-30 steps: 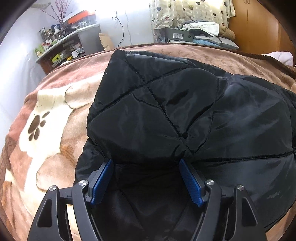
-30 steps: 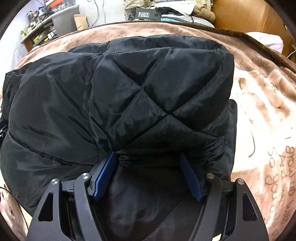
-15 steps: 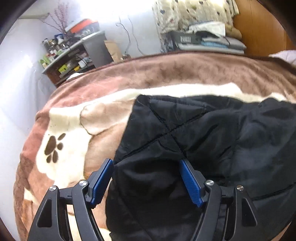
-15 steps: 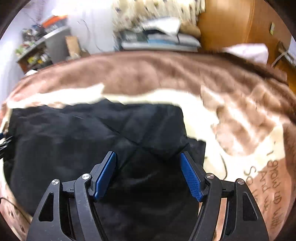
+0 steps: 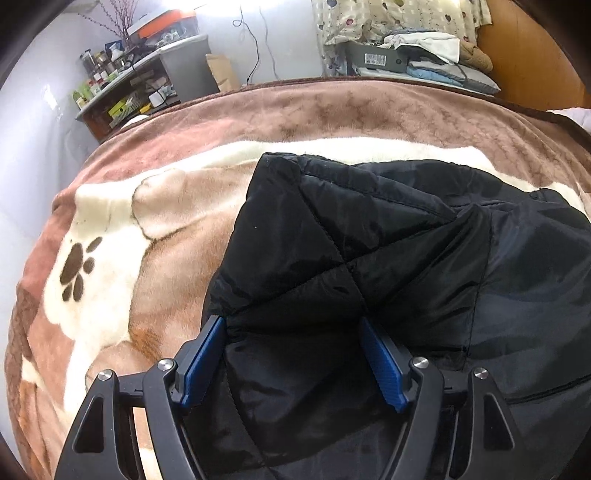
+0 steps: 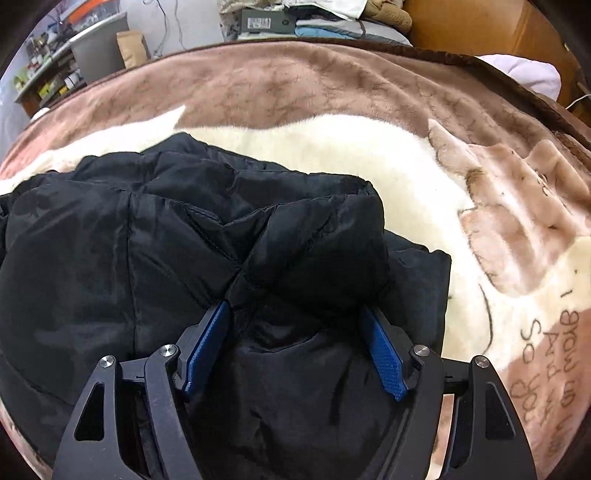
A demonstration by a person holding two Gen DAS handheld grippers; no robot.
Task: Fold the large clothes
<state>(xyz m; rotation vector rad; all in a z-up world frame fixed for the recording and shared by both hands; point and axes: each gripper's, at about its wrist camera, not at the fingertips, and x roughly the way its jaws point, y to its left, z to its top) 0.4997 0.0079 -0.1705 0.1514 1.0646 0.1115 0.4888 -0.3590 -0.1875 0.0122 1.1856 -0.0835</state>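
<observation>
A black quilted jacket lies on a brown and cream blanket on a bed. It also shows in the right wrist view. My left gripper stands with its blue pads wide apart, a thick bunch of the jacket's left part between them. My right gripper stands the same way, its pads wide apart with a bunch of the jacket's right part between them. The folded top layer bulges up in front of each gripper. The fabric hides the fingertips, so I cannot tell whether the pads press on it.
The blanket spreads past the jacket on all sides, with a paw print at the left. A cluttered shelf stands behind the bed at left. Stacked clothes and a box lie at the back, beside a wooden wardrobe.
Both grippers pulled back toward the near side with the jacket. The jacket's far edge came toward me, baring more blanket beyond it. The gap between the pads has stayed the same.
</observation>
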